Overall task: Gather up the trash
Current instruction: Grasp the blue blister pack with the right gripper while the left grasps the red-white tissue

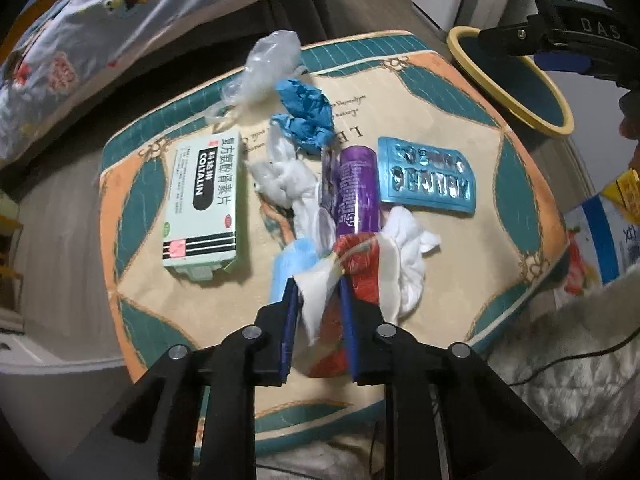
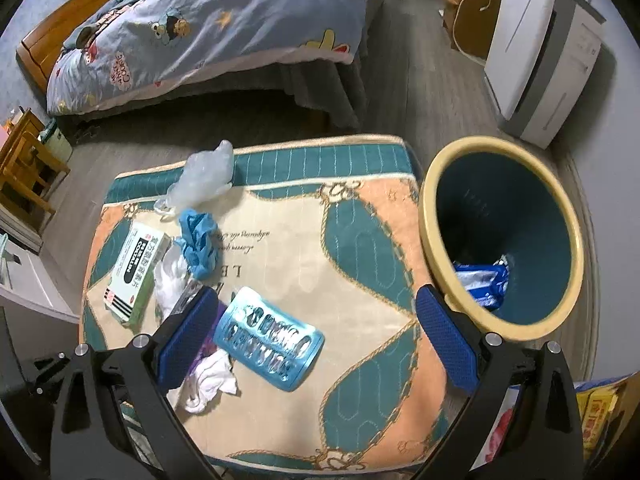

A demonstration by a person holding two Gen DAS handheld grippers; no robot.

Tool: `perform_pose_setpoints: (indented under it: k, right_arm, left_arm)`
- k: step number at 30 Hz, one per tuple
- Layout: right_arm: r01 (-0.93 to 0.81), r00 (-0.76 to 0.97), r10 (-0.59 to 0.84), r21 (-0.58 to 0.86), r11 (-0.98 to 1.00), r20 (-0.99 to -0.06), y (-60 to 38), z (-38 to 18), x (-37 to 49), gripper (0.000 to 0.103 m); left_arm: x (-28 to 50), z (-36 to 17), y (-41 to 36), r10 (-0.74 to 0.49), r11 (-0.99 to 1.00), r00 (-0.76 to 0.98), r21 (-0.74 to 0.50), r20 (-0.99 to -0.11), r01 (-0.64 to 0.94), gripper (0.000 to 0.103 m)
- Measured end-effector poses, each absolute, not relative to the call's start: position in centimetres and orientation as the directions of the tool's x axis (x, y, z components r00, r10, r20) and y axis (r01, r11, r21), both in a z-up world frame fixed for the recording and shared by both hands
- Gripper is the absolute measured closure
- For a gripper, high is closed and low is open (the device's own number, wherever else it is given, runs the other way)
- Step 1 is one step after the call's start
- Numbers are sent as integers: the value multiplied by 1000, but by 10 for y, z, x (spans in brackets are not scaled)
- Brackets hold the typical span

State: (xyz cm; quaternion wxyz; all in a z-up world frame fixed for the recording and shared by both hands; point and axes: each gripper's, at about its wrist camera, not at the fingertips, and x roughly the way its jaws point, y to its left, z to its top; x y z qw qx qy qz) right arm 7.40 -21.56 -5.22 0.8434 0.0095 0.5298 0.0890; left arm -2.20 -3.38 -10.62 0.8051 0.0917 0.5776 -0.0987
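At the lower centre of the left wrist view, the left gripper (image 1: pixel 318 292) is clenched on a red-and-white wrapper (image 1: pixel 352 268) lying on the patterned cushion (image 1: pixel 460 248). Advice: lift straight up so the purple tube (image 1: pixel 356 192) is not dragged. The right gripper (image 2: pixel 316 320) is released, empty above the blister pack (image 2: pixel 268 336). The bin (image 2: pixel 500 232), at right, shows contents only partly; the wrapper's lower end is hidden.

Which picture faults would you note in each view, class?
Left wrist view: fisheye bends the cushion's edges, dim corners, soft shadow beside the medicine box. Right wrist view: the bin's rim bulges, its inside is dark, the bed curves.
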Motion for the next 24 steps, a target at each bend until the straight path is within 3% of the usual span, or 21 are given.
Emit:
perform_pose_setpoints:
  k: [12,24]
  right_arm:
    - [-268,301,196,114,957,-933,-193,-94,77,6]
    - [-497,113,143,69,865,-983,-147,-165,76,6]
  left_arm:
    - [7,-53,-2,-82,987,469,-7,-879,158,82]
    - [30,-59,13,-118,992,446,-81,-887,100,82]
